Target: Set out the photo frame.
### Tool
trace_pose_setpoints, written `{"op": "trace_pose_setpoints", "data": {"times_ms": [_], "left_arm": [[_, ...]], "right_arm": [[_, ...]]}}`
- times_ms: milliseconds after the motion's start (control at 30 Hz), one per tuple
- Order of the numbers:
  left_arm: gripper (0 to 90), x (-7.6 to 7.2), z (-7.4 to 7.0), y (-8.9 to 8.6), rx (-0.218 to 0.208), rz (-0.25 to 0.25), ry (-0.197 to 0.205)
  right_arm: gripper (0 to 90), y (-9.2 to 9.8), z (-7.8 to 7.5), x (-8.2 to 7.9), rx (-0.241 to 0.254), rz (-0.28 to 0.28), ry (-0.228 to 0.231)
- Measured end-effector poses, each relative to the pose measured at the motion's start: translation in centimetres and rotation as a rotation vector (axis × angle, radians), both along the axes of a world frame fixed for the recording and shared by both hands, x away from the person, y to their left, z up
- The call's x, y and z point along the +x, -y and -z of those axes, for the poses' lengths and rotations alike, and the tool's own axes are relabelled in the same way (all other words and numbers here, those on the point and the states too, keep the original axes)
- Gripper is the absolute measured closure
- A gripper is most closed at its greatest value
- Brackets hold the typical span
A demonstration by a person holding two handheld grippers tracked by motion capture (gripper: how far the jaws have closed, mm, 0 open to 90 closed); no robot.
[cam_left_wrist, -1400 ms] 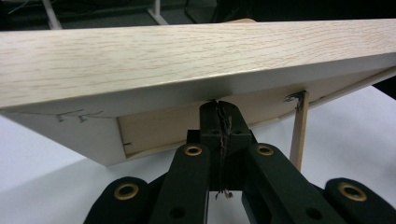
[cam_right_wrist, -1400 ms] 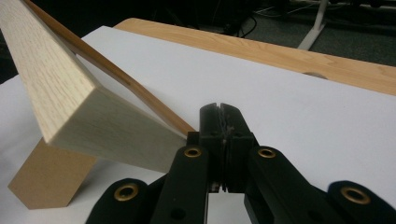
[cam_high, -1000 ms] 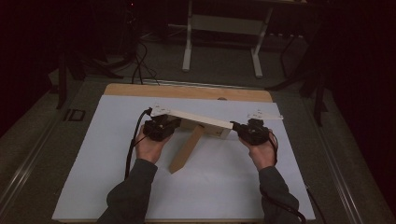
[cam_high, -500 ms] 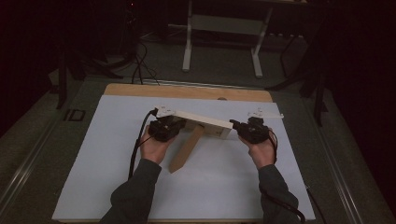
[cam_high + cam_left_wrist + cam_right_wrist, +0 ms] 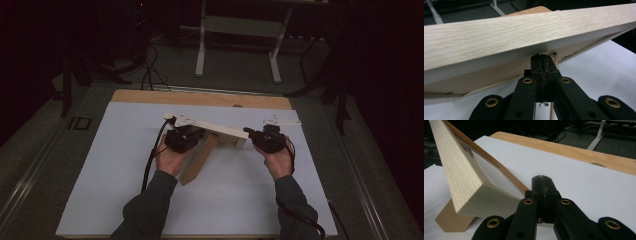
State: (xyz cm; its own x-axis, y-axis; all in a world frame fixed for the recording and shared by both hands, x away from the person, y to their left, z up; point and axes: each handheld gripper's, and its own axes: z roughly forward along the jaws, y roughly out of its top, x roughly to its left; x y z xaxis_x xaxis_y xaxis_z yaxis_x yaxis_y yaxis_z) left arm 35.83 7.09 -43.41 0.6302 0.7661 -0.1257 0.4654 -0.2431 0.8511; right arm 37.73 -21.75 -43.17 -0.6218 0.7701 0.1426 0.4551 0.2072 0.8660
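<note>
A light wooden plank [image 5: 220, 131] lies raised across the white sheet, resting on a brown board [image 5: 197, 160] that runs back toward the person. My left gripper [image 5: 196, 135] is at the plank's left end. In the left gripper view its jaws are pressed together, and the left gripper [image 5: 542, 56] tips touch the underside edge of the plank [image 5: 524, 32]. My right gripper [image 5: 250, 133] is at the plank's right end. In the right gripper view the right gripper [image 5: 541, 178] is shut with nothing between its jaws, beside the plank's end [image 5: 486, 202] and a thin brown edge strip [image 5: 499, 167].
The white sheet [image 5: 125, 175] covers most of a wooden table whose bare far edge [image 5: 200, 97] shows at the back. Beyond it a metal stand [image 5: 240, 30] and cables [image 5: 150, 70] are on the dark floor. Both forearms come in from the bottom.
My left gripper has edged slightly to the right beneath the plank. The right gripper and the plank stay where they were.
</note>
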Motion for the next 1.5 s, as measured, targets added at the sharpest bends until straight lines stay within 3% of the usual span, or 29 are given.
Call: {"op": "trace_pose_setpoints", "data": {"times_ms": [433,767,1500], "left_arm": [[89.9,-0.3,-0.4,1.2,0.005,0.028,0.011],[90.0,-0.1,-0.2,1.8,0.012,0.036,-0.004],[90.0,-0.1,-0.5,2.5,0.024,0.046,-0.007]], "right_arm": [[90.0,-0.1,0.0,-0.1,0.000,-0.008,-0.001],[90.0,-0.1,0.1,-0.2,0.011,-0.012,-0.008],[90.0,-0.6,0.1,-0.8,-0.013,-0.052,-0.005]]}}
